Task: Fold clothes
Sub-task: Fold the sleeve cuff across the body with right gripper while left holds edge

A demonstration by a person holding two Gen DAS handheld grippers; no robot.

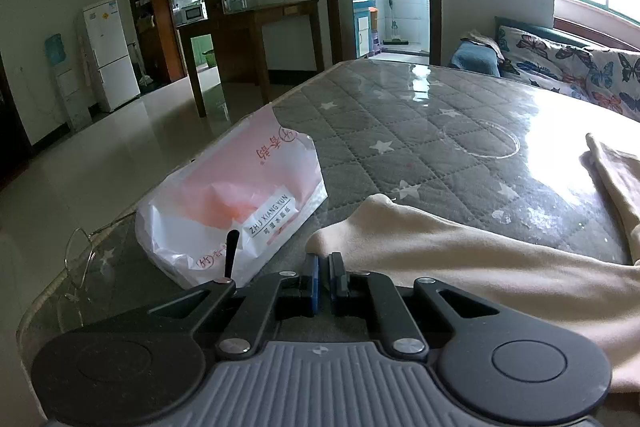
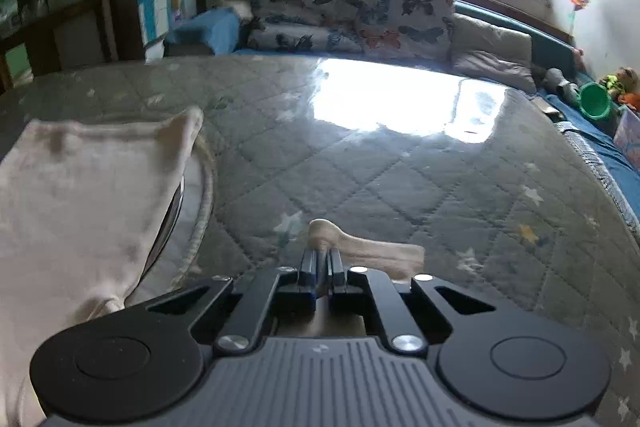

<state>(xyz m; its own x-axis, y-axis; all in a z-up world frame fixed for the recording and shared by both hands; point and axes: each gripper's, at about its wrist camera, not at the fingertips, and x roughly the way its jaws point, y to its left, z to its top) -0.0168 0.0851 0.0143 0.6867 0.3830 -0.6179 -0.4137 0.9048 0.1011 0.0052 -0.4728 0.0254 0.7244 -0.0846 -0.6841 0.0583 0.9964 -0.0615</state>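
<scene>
On the grey star-quilted table (image 1: 400,115), my left tongs (image 1: 323,263) pinch the cream garment (image 1: 460,267); my right tongs (image 2: 322,259) clamp another corner of it.

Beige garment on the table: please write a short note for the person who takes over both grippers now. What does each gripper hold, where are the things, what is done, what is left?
Left gripper: shut on the near edge of the beige garment.
Right gripper: shut on a corner of the same garment.
Things: the garment lies on the glass-topped table; a white and pink plastic bag sits to its left.
Done: both grips taken.
Left: probably lift both corners, fold over, then smooth. No finished fold is visible yet.
</scene>
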